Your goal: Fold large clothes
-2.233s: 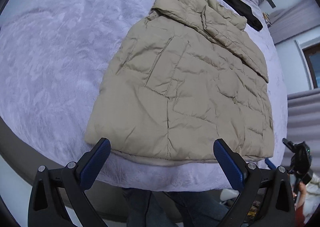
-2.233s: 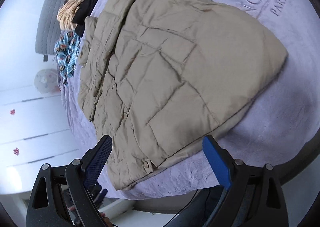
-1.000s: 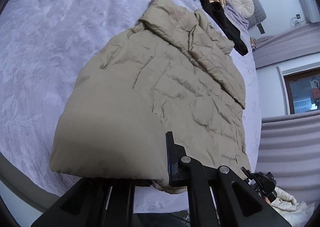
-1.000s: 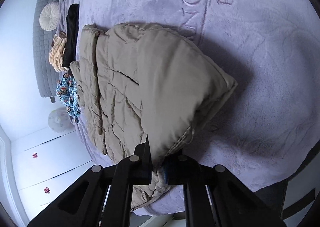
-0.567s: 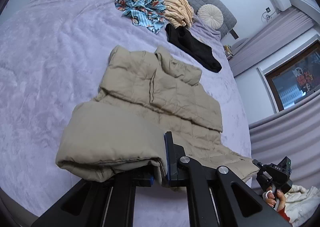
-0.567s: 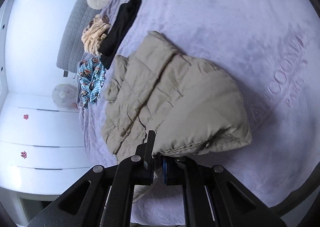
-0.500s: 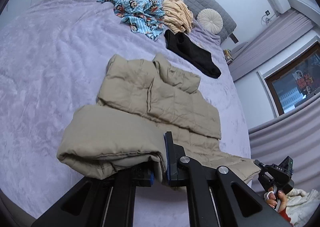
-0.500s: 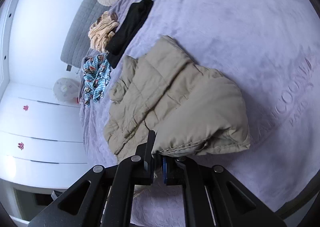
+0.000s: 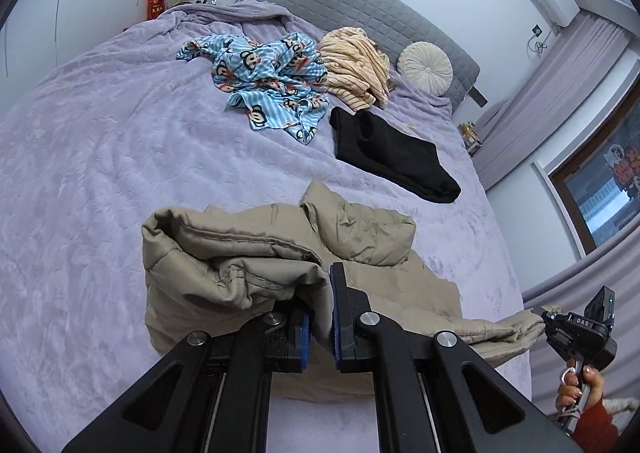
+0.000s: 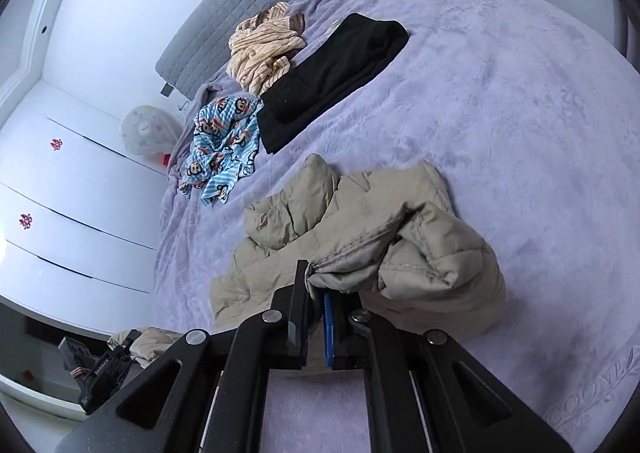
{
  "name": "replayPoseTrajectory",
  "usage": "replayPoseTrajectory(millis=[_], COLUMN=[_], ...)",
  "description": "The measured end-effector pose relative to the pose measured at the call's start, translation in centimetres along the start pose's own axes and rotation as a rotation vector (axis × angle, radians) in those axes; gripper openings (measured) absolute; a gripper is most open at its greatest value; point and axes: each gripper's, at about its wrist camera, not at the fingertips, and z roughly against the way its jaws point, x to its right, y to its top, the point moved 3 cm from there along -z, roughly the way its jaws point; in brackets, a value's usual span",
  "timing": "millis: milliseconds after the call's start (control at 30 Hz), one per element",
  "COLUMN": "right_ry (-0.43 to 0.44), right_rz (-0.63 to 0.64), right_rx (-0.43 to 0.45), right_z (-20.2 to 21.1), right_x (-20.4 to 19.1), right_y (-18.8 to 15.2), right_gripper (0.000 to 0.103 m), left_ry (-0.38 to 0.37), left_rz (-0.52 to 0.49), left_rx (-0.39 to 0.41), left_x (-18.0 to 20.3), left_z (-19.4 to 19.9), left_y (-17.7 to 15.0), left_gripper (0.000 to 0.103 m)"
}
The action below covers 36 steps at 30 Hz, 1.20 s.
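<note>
A beige puffer jacket [image 9: 256,249] lies on the lilac bed cover [image 9: 100,173]; it also shows in the right wrist view [image 10: 360,221]. My left gripper [image 9: 318,317] is shut on one corner of the jacket's hem. My right gripper [image 10: 316,317] is shut on the other hem corner. Both hold the hem lifted and carried over the jacket's body towards its collar [image 9: 352,229], so the jacket is doubled over. The right gripper also shows at the far right of the left wrist view [image 9: 576,329].
Beyond the jacket lie a black garment [image 9: 392,161], a blue monkey-print garment [image 9: 268,81] and a striped cream garment [image 9: 356,65]. A round cream cushion [image 9: 426,67] leans on the grey headboard [image 9: 360,5]. White wardrobe doors [image 10: 60,193] stand to the left.
Both grippers closed on the jacket's hem corners, lifted them and carried them forward over the jacket towards the collar. The jacket went from flat to folded over.
</note>
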Motion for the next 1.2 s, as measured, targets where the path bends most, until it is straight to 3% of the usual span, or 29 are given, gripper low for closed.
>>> replayPoseTrajectory(millis=[400, 733, 900, 1033, 1067, 1100, 1133, 1200], right_ry=[-0.066, -0.148, -0.163, -0.148, -0.141, -0.135, -0.131, -0.126], right_rz=[0.013, -0.024, -0.045, -0.061, -0.071, -0.077, -0.077, -0.073], right_rx=[-0.018, -0.086, -0.097, -0.093, -0.084, -0.074, -0.068, -0.066], right_z=[-8.0, -20.0, -23.0, -23.7, -23.5, -23.3, -23.2, -22.9], right_x=[-0.1, 4.6, 6.1, 6.3, 6.3, 6.3, 6.3, 6.2], right_y=[5.4, 7.2, 7.2, 7.4, 7.3, 7.2, 7.1, 6.9], right_gripper=[0.006, 0.006, 0.006, 0.006, 0.006, 0.006, 0.007, 0.008], left_ry=[0.071, 0.219, 0.254, 0.292, 0.296, 0.306, 0.322, 0.348], left_rz=[-0.052, -0.092, -0.081, -0.113, -0.126, -0.142, -0.162, -0.181], left_rx=[-0.067, -0.152, -0.158, -0.095, -0.073, -0.050, -0.026, 0.026], left_x=[-1.7, -5.4, -6.2, -5.2, -4.8, -4.5, -4.2, -3.9], left_z=[-10.5, -23.0, -25.6, -23.9, -23.2, -22.6, -22.0, -20.6], left_y=[4.8, 3.4, 3.4, 3.8, 3.8, 3.7, 3.7, 3.7], left_gripper=[0.009, 0.010, 0.010, 0.012, 0.015, 0.027, 0.053, 0.090])
